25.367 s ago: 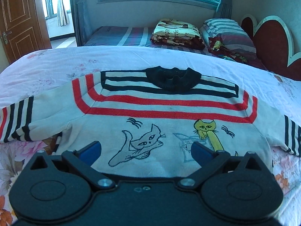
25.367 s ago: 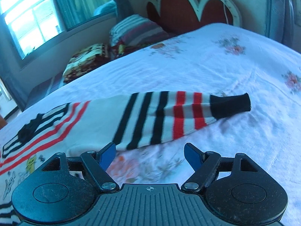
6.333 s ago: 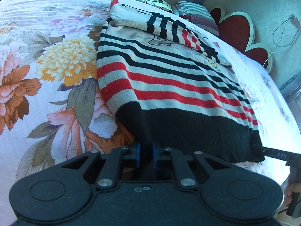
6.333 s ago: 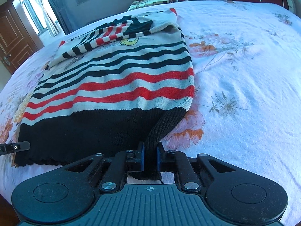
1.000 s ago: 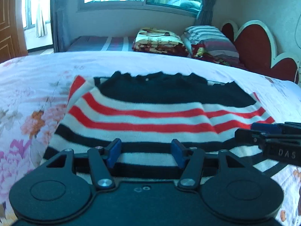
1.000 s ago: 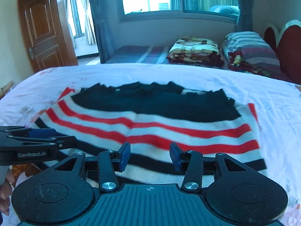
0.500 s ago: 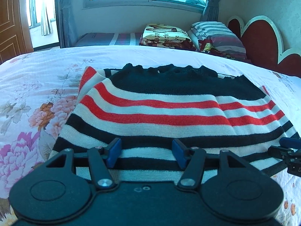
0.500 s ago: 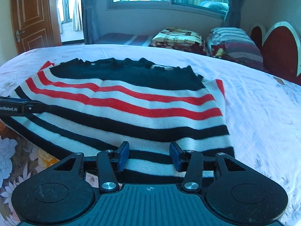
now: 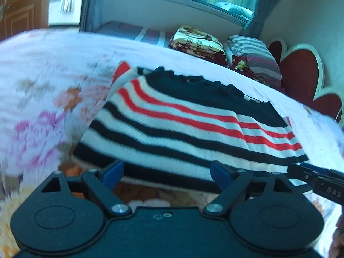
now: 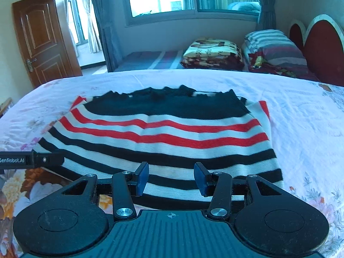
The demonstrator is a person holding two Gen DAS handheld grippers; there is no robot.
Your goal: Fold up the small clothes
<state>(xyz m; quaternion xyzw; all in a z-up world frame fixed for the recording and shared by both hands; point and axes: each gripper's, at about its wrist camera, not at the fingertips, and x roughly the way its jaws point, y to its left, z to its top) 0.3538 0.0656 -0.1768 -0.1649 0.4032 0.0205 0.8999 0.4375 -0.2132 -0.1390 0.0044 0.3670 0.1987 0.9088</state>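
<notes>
A small knitted sweater (image 9: 193,129) (image 10: 163,137) with black, white and red stripes lies folded flat on the floral bedsheet (image 10: 305,120), its black hem band on the far side. My left gripper (image 9: 166,172) hovers just before the sweater's near edge, its jaws opening wide, and nothing sits between the blue pads. My right gripper (image 10: 171,177) hangs over the near edge too, jaws apart and empty. Each gripper's fingertip also shows at the side of the other wrist view, low beside the sweater.
Beyond the big bed lies a second striped bed with a folded patterned blanket (image 10: 212,52) and a striped pillow (image 10: 275,45). A red scalloped headboard (image 10: 320,43) stands at the right, a wooden door (image 10: 43,38) at the left, a window behind.
My left gripper's jaws have spread much wider and its view has rolled and shifted, now blurred. Both grippers have drawn back a little from the sweater. The right jaws keep the same gap.
</notes>
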